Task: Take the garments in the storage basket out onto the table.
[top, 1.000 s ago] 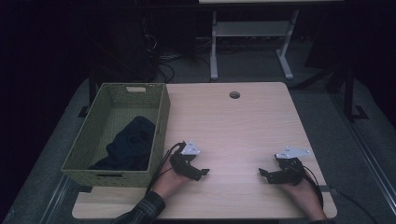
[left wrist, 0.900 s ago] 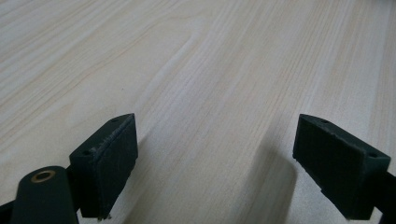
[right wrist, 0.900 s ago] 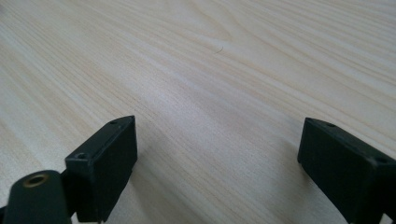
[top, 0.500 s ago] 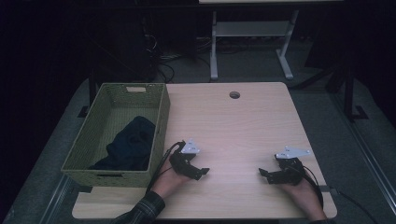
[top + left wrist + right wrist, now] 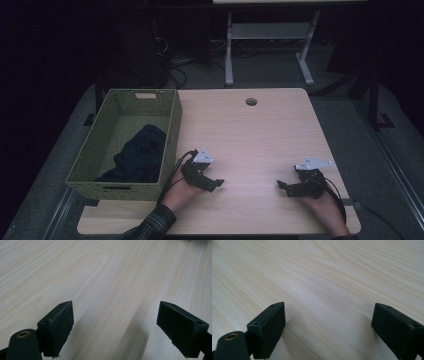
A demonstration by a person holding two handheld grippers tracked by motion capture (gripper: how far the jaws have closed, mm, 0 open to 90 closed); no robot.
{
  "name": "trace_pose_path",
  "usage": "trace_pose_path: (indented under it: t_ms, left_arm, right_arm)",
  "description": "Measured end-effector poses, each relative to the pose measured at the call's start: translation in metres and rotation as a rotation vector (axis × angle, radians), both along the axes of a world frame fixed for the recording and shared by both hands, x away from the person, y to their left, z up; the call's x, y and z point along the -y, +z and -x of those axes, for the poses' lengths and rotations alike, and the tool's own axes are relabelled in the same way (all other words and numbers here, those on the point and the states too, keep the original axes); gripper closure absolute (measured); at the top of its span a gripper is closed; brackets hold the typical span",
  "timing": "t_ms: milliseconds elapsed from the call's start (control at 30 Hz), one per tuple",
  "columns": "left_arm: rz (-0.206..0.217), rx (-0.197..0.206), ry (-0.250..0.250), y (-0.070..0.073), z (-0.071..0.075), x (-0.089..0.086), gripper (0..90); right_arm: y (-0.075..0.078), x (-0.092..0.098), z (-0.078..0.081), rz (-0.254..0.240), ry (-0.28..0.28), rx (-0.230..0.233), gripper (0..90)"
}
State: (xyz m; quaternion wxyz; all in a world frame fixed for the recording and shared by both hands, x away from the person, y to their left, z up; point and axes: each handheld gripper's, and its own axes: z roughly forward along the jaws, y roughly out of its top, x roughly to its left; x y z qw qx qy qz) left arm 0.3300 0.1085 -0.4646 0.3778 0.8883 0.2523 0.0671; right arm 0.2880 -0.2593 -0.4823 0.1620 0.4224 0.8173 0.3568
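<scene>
My left gripper (image 5: 216, 184) and right gripper (image 5: 283, 186) rest low on the table (image 5: 250, 140), jaws spread wide. Only bare wood lies between each pair. The basket (image 5: 167, 145) sits just outside my left jaws.

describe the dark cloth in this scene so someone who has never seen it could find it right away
Start at the light wooden table and look to its left edge, where a green woven basket stands. The dark cloth lies crumpled inside it, toward the near end. It is the basket's sole content, and soft and navy, unlike the two hard black tools on the bare tabletop.
</scene>
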Motion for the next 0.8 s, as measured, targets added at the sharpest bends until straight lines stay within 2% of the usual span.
trace_pose_path:
  t_ms: [800]
  left_arm:
    - [0.011, -0.008, -0.002, 0.016, 0.001, -0.001, 13.9]
  right_arm:
    - [0.0, 0.0, 0.0, -0.001, -0.001, 0.001, 11.5]
